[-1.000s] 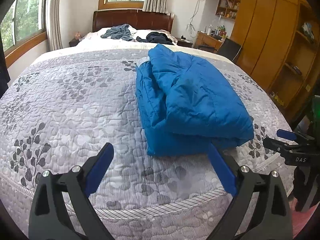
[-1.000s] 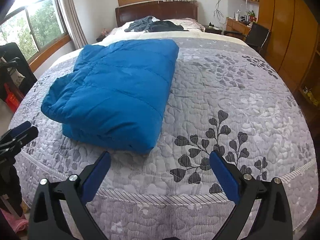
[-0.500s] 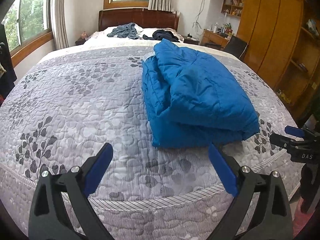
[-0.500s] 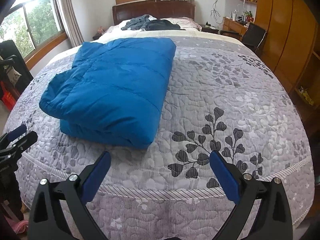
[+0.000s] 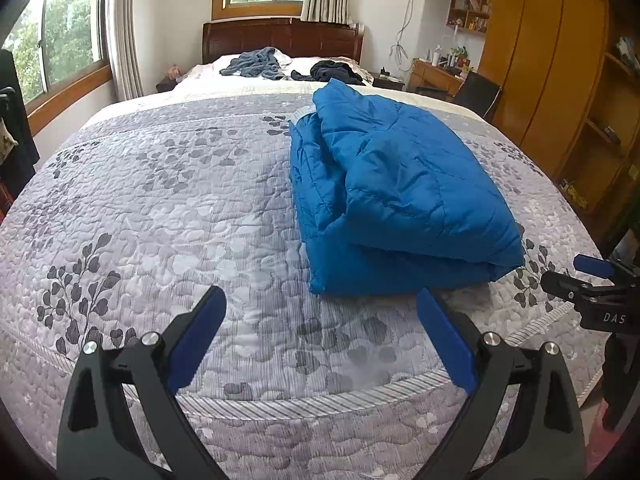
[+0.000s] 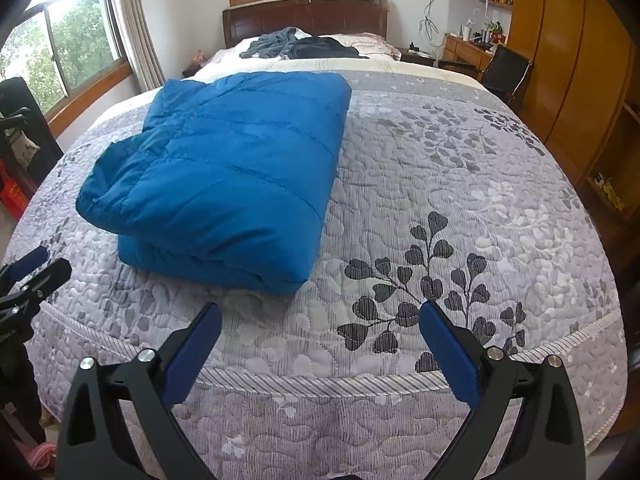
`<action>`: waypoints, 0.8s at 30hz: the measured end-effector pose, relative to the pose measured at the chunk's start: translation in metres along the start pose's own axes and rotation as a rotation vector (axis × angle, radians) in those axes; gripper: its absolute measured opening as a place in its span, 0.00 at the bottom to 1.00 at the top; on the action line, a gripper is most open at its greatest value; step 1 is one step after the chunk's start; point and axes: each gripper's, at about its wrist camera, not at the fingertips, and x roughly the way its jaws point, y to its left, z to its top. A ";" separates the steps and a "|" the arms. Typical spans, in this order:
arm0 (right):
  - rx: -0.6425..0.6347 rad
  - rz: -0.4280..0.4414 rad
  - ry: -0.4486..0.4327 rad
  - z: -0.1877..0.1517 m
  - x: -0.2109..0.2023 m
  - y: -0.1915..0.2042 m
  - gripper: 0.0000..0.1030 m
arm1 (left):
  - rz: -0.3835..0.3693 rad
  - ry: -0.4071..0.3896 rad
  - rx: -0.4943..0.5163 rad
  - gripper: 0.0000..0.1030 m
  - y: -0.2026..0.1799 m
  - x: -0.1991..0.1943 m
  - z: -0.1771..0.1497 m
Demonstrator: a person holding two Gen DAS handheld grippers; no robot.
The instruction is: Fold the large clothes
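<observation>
The blue quilted jacket lies folded in layers on the bed's grey leaf-patterned cover, its long axis running from the foot edge toward the headboard. The left tongs and right tongs hover near the foot edge, both spread wide and holding nothing.

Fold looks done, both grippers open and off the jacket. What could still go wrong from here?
1. The blue jacket is puffy; its top layer sits skewed over the lower one in the left wrist view and might spring open.
2. Its near corner lies close to the bed's edge, so a nudge from the left gripper or right gripper could slide it off.
</observation>
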 end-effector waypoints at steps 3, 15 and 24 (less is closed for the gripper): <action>-0.003 0.000 0.003 0.000 0.002 0.000 0.96 | 0.002 0.001 0.000 0.93 0.000 0.001 0.000; -0.008 -0.004 0.013 0.001 0.006 0.002 0.96 | 0.003 0.019 -0.005 0.93 0.004 0.007 0.000; -0.008 -0.002 0.016 0.001 0.008 0.001 0.96 | 0.002 0.022 -0.002 0.93 0.004 0.009 -0.001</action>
